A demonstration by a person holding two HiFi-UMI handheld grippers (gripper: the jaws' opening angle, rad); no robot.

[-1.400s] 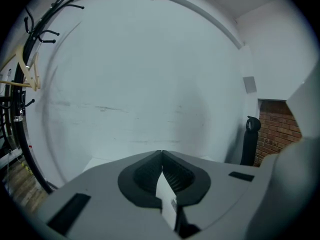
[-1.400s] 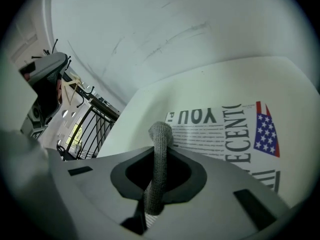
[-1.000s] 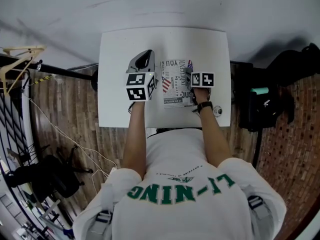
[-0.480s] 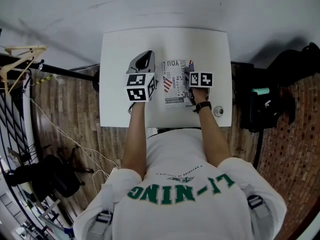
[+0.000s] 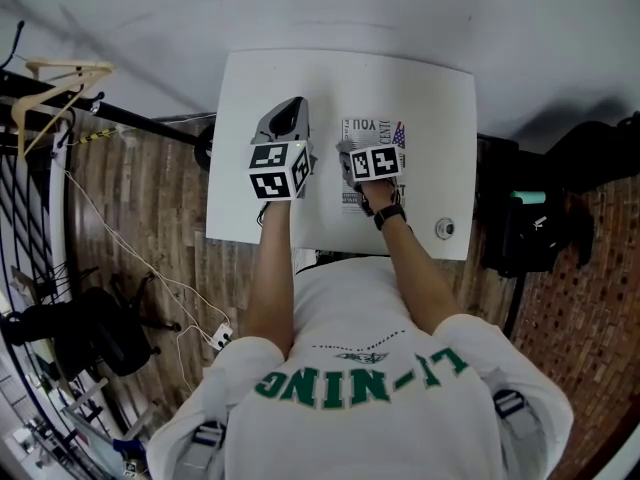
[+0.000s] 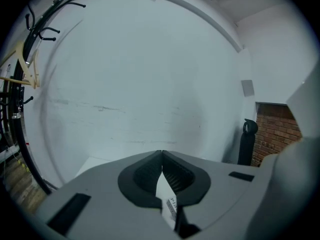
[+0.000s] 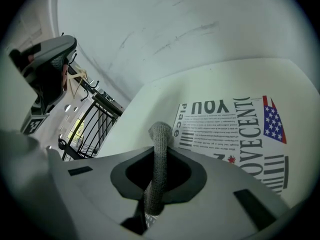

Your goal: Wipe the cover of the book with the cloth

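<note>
One book (image 5: pixel 372 133) lies flat on the white worktop (image 5: pixel 435 98), right of the middle. Its long axis runs from the person's side toward the far edge. One cloth (image 7: pixel 159 149), a grey knitted strip, is at the book's near-left part, by the cover's left edge. There are two sets of tongs and one person in a white shirt.

The right tongs (image 5: pixel 352 163) are clamped on the cloth. In the right gripper view (image 7: pixel 160 151) the strip stands up between the two jaws and its rounded end pokes out over the edge of the cover. That view also shows the cover's print, which the head view leaves too small to read. Large black letters spell "YOU" and appear upside down from the person's side, with a striped flag (image 7: pixel 274 120) at the far right. The book (image 7: pixel 235 129) stretches ahead and to the right of the jaws.

The left tongs (image 5: pixel 290 108) sit over bare worktop just left of the book, apart from it. In their own view (image 6: pixel 161 155) the jaws meet tip to tip, and a small white printed tag (image 6: pixel 167 199) shows in the slit behind the tips. That view shows only a pale wall and a strip of brick, neither book nor cloth.

Only the head view shows the rest. A small round object (image 5: pixel 445 228) sits near the worktop's near-right corner, a wooden hanger (image 5: pixel 60 78) is at the left, and a black bag (image 5: pixel 530 233) is on the floor at the right.
</note>
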